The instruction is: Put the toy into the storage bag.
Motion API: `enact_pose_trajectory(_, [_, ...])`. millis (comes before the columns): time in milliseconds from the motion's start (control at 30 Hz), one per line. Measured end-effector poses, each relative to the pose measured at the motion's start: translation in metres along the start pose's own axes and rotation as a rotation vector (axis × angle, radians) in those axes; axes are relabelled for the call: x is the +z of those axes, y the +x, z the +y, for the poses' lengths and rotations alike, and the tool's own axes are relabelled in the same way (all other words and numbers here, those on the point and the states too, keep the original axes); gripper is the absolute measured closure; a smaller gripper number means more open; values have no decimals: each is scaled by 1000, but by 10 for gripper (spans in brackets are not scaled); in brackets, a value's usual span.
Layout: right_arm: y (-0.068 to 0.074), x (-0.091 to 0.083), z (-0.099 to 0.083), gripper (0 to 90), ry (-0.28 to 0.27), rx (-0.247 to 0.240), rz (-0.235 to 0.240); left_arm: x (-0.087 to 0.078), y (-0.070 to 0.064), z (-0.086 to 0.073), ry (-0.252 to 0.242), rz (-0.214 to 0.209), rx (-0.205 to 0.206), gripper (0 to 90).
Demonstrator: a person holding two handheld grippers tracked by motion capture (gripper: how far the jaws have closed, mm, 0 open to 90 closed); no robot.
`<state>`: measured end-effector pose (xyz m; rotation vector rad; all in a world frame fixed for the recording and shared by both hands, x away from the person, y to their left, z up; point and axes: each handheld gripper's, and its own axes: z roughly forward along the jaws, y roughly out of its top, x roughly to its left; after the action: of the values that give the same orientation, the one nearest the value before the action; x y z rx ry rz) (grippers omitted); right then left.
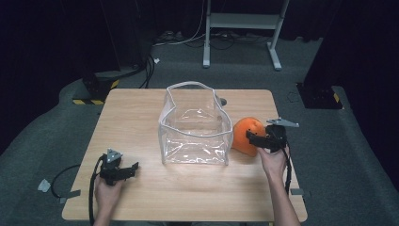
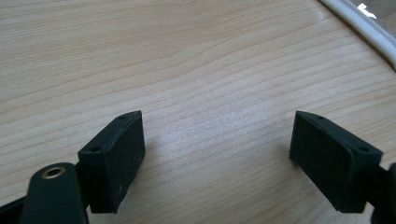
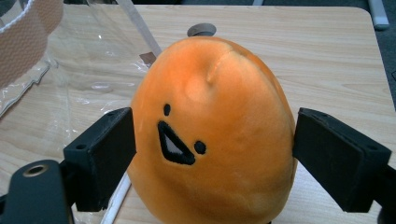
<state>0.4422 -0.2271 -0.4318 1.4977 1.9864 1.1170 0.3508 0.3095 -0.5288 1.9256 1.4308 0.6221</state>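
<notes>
**Plush between my right jaws**

My right gripper [image 3: 212, 154] straddles the orange plush toy [image 3: 212, 135], jaws spread at its sides, on the table [image 1: 141, 113] just right of the clear bag [image 1: 195, 125]. My left gripper [image 2: 217, 154] rests released, near left.

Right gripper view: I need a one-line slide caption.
Open right gripper straddles an orange plush toy beside a clear plastic bag.

A light wooden table [image 1: 141, 117] stands on grey carpet [image 1: 339, 141]. Beyond its far edge are a white metal frame [image 1: 240, 21], loose cables [image 1: 188, 40] and a black stand with yellow-and-black striped tape [image 1: 94, 89]
</notes>
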Motion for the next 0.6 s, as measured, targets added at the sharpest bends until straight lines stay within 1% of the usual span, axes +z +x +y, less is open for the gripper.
enact_pose_trajectory(133, [0,6,3,135,15,-1,-6,0,0,0,0,0,0,182])
enact_pose_trajectory(367, [-1,15,2,148,36,-8,-21,0,0,0,0,0,0,182])
enact_pose_trajectory(467, [-2,16,2,186,37,-6,-12,0,0,0,0,0,0,182])
enact_pose_trajectory(600, [-4,18,1,279,53,-13,11,0,0,0,0,0,0,182])
